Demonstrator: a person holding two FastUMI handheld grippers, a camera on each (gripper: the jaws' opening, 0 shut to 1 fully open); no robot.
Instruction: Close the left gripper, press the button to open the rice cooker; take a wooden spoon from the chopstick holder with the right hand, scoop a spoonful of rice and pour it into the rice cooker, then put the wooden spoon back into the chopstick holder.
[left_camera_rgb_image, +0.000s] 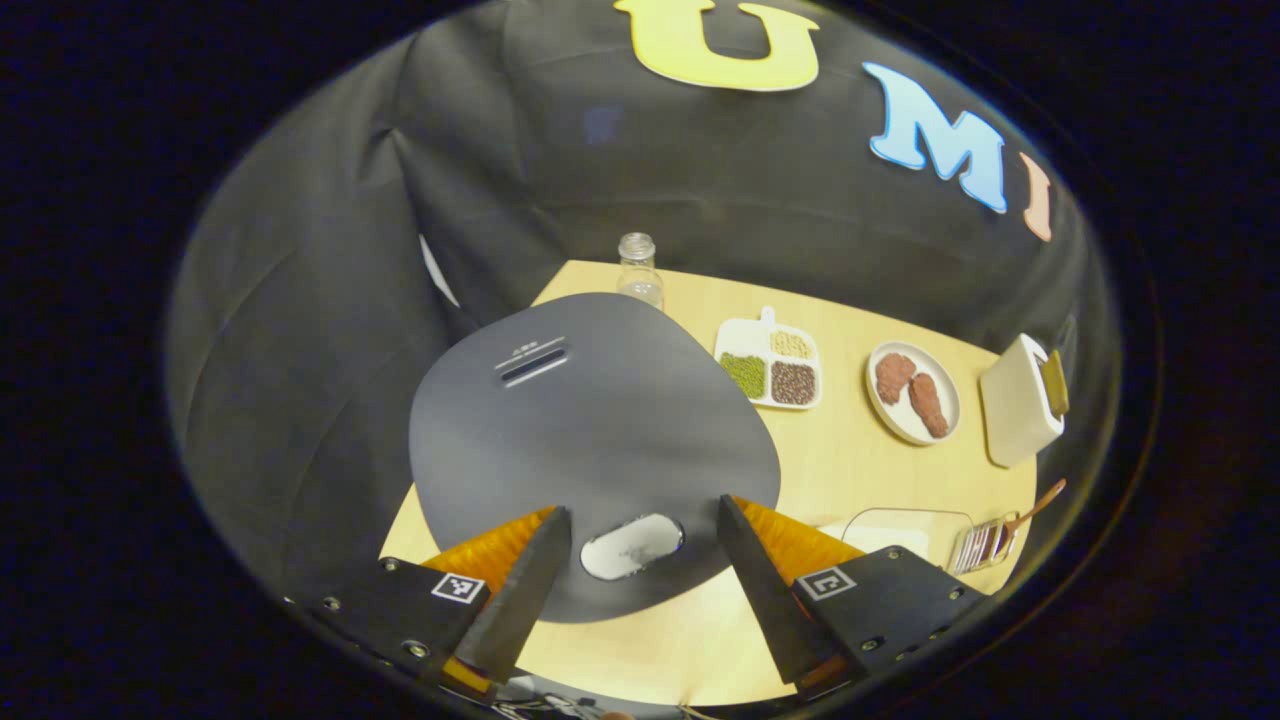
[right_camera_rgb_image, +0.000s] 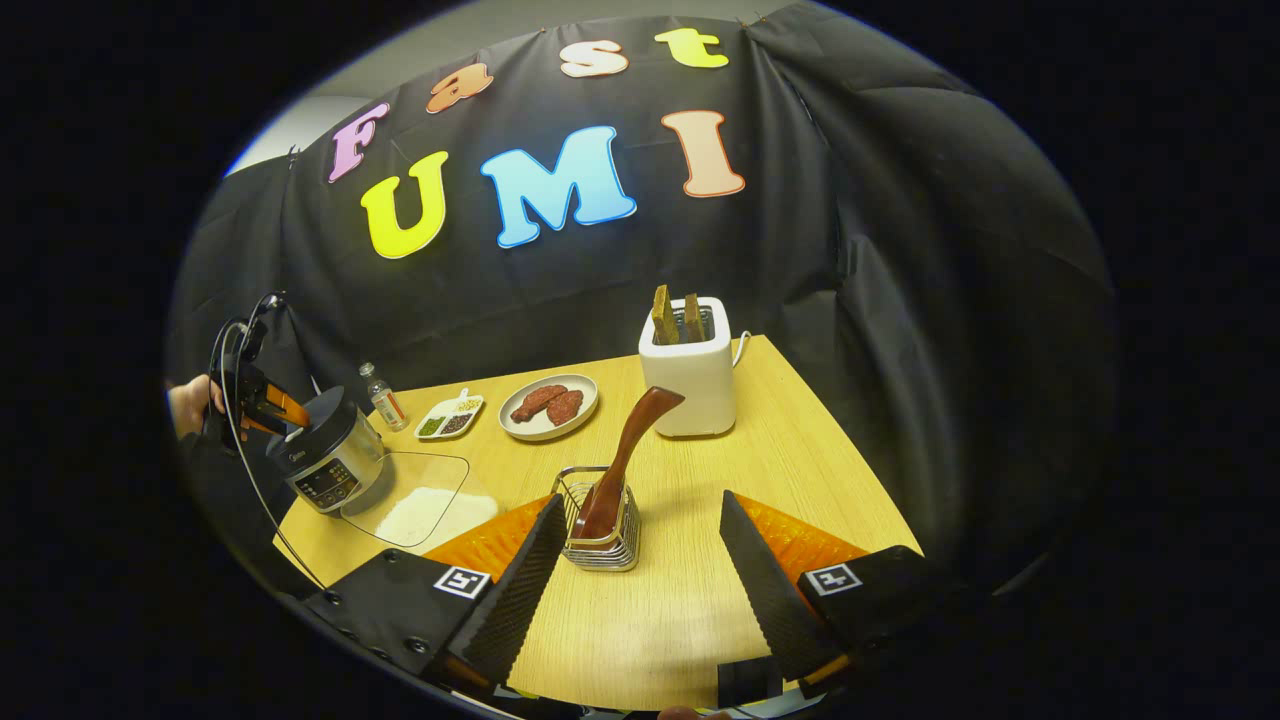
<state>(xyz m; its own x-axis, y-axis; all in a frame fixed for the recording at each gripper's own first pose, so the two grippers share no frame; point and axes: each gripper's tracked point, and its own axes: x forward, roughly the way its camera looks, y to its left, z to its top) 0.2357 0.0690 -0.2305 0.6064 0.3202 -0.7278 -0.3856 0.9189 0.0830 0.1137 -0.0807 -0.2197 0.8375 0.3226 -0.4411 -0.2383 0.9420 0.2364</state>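
In the left gripper view your left gripper (left_camera_rgb_image: 632, 560) hangs above the rice cooker (left_camera_rgb_image: 590, 440), whose dark lid is down; the fingers stand wide apart, straddling the pale oval button (left_camera_rgb_image: 632, 546) at the lid's near edge; by my reading you are at the very first step, so bring the fingers together before you press down on that button. The light wooden table (left_camera_rgb_image: 860, 470) carries a clear bottle (left_camera_rgb_image: 638, 266), a divided dish of beans (left_camera_rgb_image: 771, 365), a plate (left_camera_rgb_image: 912, 392) with two brown pieces, and a white toaster (left_camera_rgb_image: 1018, 412); black cloth walls the booth.

In the right gripper view your right gripper (right_camera_rgb_image: 640, 565) waits with its fingers apart, low over the table, just short of the wire chopstick holder (right_camera_rgb_image: 600, 525); the wooden spoon (right_camera_rgb_image: 625, 455) stands in it, handle leaning up and to the right; the rice (right_camera_rgb_image: 415, 515) lies in a clear tray (right_camera_rgb_image: 440, 465) beside the cooker; once the lid is up, reach forward and pinch that handle.
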